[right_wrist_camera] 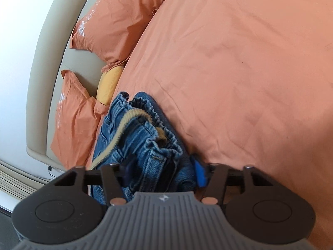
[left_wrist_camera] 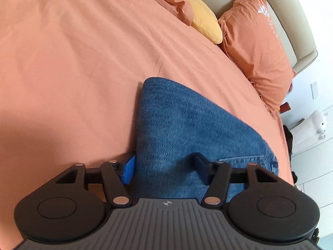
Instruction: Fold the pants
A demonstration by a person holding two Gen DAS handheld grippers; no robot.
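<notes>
Two grippers are down at the pants, one at each end, and each has denim between its jaws.

Left wrist view: the left gripper [left_wrist_camera: 164, 169] sits low over the folded jeans [left_wrist_camera: 187, 129], which lie on the orange bed sheet [left_wrist_camera: 83, 62]. Its jaws stand partly apart, one blue pad [left_wrist_camera: 128, 171] at the outer edge of the cloth and the other on top of the fabric. Whether the pads already press on the denim I cannot tell. To do this step well, I judge the grip should take every layer at the edge, so that none slips out when the fold is carried over. Beyond lie a yellow pillow [left_wrist_camera: 205, 24] and an orange pillow [left_wrist_camera: 258, 48] against the beige headboard [left_wrist_camera: 295, 41]. No container shows in this view.

Right wrist view: the right gripper [right_wrist_camera: 164, 174] is at the waist end, where the gathered elastic waistband [right_wrist_camera: 149, 120] bunches up with a tan inner lining [right_wrist_camera: 124, 123] showing. Its jaws are partly closed around the thick bundle of denim, and the cloth fills the gap between them, though a firm pinch cannot be confirmed. The bunching is the risk here, I think: both ends should rise together and be kept taut, so the fold lands flat and not crumpled. No box, basket or drawer is visible here either.
</notes>
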